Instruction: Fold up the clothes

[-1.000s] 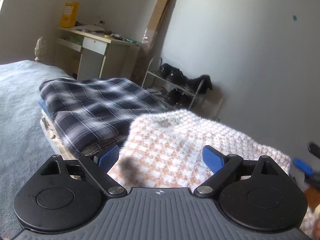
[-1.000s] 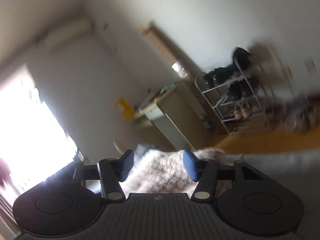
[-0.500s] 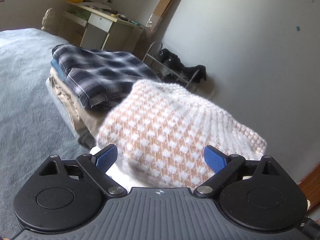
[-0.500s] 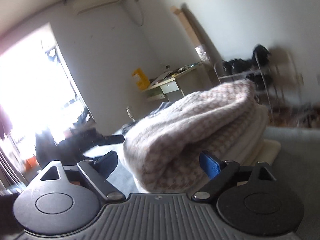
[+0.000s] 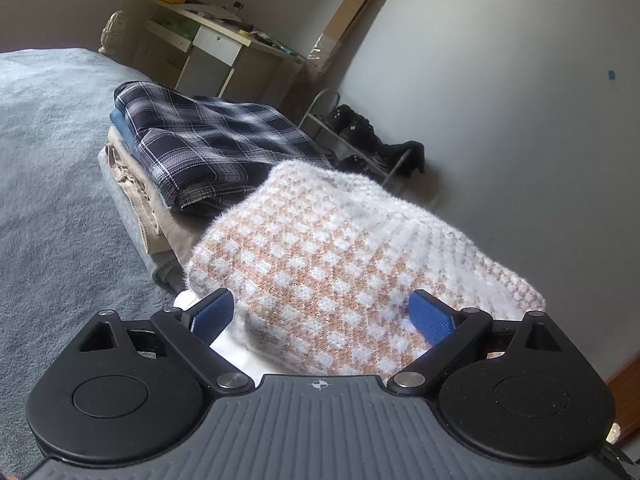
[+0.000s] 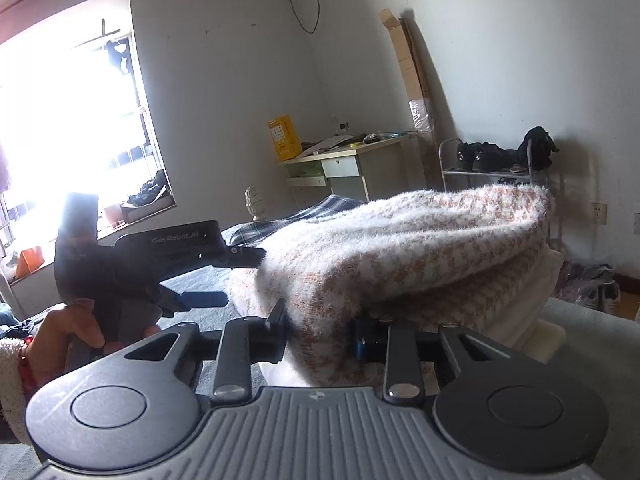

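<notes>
Right wrist view: our right gripper has just closed, apparently pinching the folded sweater on the bed; our left gripper straddles it, wide; lifting comes next.

A desk, a shoe rack and leaning cardboard line the wall.

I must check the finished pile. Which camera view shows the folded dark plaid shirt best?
The left wrist view: the folded dark plaid shirt lies in full sight on top of the stacked clothes. In the right wrist view only a strip of it shows behind the fuzzy peach and white knit sweater.
</notes>
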Motion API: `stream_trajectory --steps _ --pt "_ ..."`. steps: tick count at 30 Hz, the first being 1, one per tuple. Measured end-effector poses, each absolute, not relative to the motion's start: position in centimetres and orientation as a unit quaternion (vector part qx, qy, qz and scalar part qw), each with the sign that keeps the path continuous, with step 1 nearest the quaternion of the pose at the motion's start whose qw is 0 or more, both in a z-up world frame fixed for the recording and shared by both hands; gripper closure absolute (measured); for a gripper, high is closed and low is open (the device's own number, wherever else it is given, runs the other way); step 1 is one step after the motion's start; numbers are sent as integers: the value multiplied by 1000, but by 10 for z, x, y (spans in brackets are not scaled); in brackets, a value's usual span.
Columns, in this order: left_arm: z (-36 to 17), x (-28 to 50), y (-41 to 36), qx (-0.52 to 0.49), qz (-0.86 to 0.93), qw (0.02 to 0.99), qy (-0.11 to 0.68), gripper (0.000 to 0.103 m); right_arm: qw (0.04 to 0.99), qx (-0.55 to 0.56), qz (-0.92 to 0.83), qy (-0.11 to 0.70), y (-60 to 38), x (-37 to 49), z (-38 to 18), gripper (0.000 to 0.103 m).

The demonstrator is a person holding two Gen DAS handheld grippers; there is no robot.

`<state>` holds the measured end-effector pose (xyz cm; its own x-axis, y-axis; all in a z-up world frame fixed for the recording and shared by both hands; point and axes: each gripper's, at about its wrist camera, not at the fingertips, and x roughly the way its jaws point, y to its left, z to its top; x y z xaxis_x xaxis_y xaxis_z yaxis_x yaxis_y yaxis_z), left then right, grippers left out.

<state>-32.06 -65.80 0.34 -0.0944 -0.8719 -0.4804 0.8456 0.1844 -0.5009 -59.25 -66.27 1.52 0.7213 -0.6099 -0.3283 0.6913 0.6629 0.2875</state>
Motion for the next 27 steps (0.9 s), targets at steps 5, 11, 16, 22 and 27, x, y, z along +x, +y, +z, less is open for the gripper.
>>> stream_trajectory --steps 5,11,16,22,27 --pt "5 -324 -658 -5 -641 674 367 6 901 238 -350 90 -665 -603 -4 69" --pt "37 -336 -639 11 -662 694 282 8 900 236 -363 47 -646 -637 17 65" --pt "63 -379 -630 55 -718 667 190 7 892 203 -404 -24 -634 -659 51 65" --pt "34 -401 -643 106 -711 655 233 6 872 209 -434 91 -666 -618 31 64" --pt "77 -397 -635 103 -707 666 214 7 850 244 -459 85 -658 -626 50 64"
